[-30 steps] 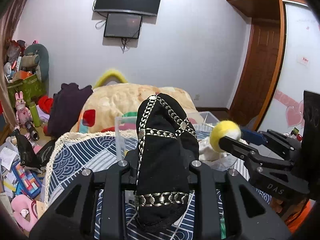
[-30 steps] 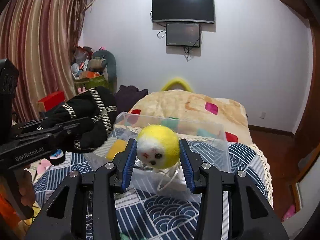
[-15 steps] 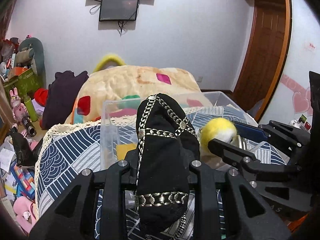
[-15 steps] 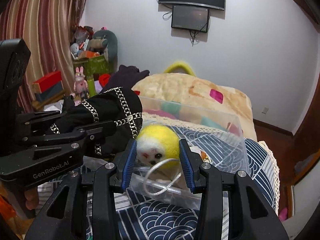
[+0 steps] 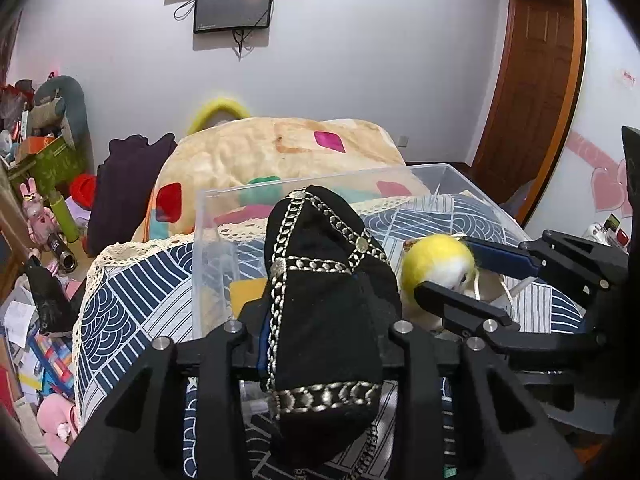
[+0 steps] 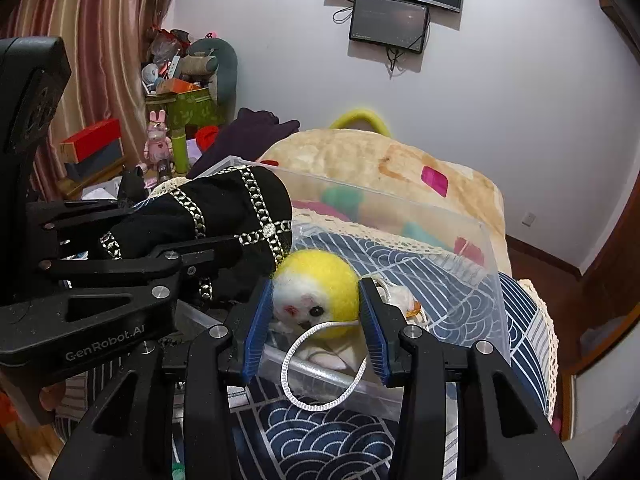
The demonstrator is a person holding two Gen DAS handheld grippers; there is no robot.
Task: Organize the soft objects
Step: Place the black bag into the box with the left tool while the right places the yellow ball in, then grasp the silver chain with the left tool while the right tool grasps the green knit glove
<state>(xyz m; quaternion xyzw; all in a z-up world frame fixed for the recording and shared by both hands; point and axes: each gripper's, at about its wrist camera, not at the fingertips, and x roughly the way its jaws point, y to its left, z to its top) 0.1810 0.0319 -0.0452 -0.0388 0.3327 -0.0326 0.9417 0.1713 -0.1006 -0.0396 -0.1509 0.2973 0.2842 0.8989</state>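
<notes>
My left gripper [image 5: 320, 320] is shut on a black cloth pouch with silver trim [image 5: 324, 296] and holds it over the near edge of a clear plastic bin [image 5: 208, 240]. The pouch also shows in the right wrist view [image 6: 224, 216]. My right gripper [image 6: 316, 312] is shut on a yellow and white felt ball toy [image 6: 316, 292] with a white cord loop [image 6: 320, 364], just above the bin [image 6: 472, 256]. The toy shows in the left wrist view [image 5: 436, 260], right of the pouch. A yellow piece [image 5: 246, 292] lies in the bin.
The bin stands on a blue and white patterned cloth [image 5: 132, 296] with a lace edge. Behind it lies a beige blanket [image 5: 272, 152] with coloured patches. Toys, boxes and clutter [image 5: 44, 208] fill the left side. A wooden door [image 5: 532, 80] is at the right.
Both grippers have moved forward and down toward the bin, still holding their objects. The bin now looks nearer and larger, and the toy is lower over it.
</notes>
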